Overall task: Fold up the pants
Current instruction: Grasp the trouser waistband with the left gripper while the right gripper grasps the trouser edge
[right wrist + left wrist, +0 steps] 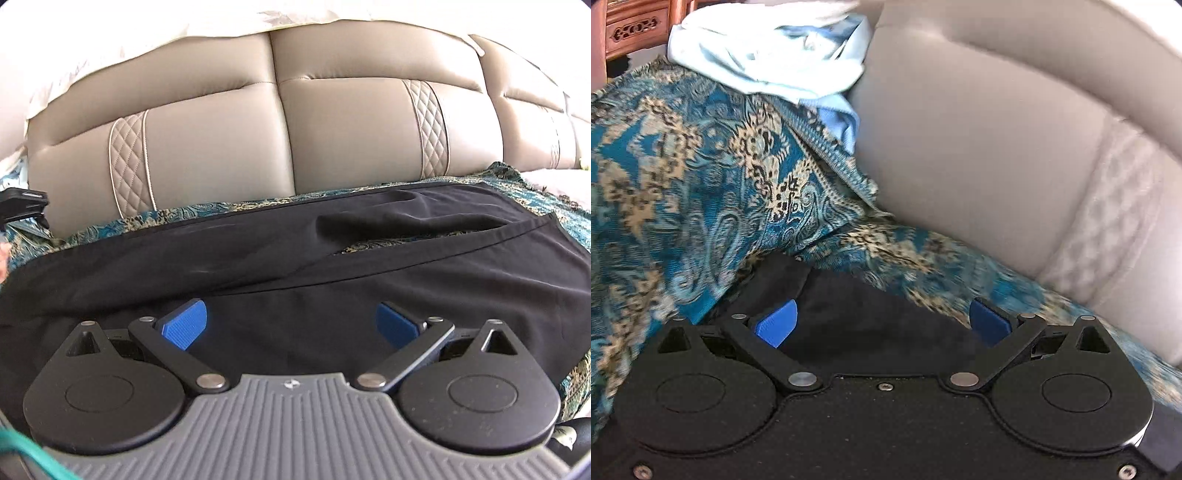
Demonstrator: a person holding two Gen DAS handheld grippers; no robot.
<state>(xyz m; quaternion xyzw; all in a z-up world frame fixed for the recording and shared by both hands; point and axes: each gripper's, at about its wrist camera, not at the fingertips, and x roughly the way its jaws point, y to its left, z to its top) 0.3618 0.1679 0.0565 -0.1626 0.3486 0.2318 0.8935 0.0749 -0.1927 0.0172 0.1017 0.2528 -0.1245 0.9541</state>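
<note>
Black pants [332,258] lie spread across a teal patterned throw on a sofa seat, legs running left to right, with a fold and a gap between the legs at the right. My right gripper [291,325] is open, its blue pads [183,325] wide apart just above the near pant leg. My left gripper [882,323] is open over one end of the pants [857,321], its blue pads [775,323] on either side of the black cloth. The left gripper's body shows at the far left of the right wrist view [22,205].
The teal and gold throw [683,184] covers the seat and bunches up at the left. A pale blue garment [768,55] lies on it by the grey leather backrest [221,147]. Carved wooden furniture [635,26] stands behind at far left.
</note>
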